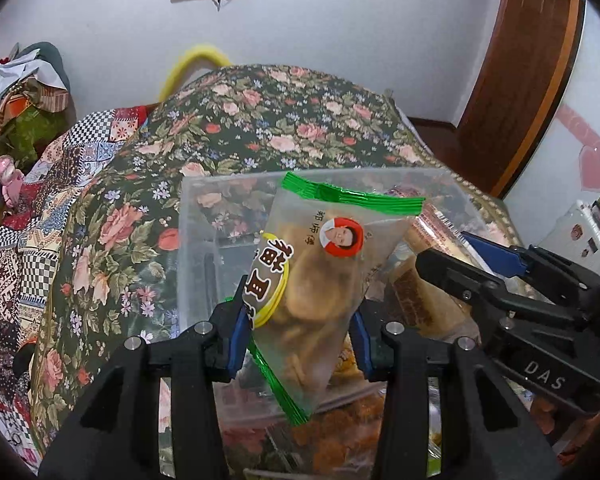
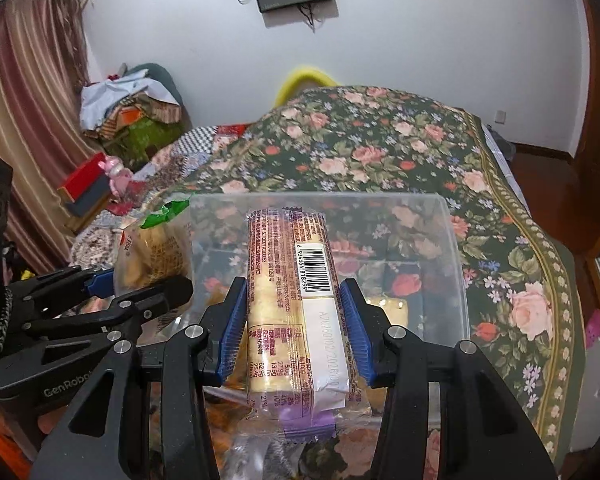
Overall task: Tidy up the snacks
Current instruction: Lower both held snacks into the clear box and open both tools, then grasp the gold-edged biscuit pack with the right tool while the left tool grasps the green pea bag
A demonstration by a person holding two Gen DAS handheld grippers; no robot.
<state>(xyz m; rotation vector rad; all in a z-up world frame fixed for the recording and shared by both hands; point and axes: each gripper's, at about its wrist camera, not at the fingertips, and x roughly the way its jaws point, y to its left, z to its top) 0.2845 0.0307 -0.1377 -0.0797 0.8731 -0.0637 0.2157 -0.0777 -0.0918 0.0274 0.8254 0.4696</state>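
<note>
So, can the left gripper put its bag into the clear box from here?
Probably yes. The left gripper holds the green-edged bag over the clear box, whose top is open. The right gripper, with its cracker pack, hangs close beside it and could crowd it.

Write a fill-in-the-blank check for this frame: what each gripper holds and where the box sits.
1. The left gripper is shut on a snack bag with ____ sealed edges.
2. The right gripper holds a cracker pack with its ____ facing the camera.
3. The clear box sits on a ____ bedspread.

Missing words: green; barcode; floral
</note>
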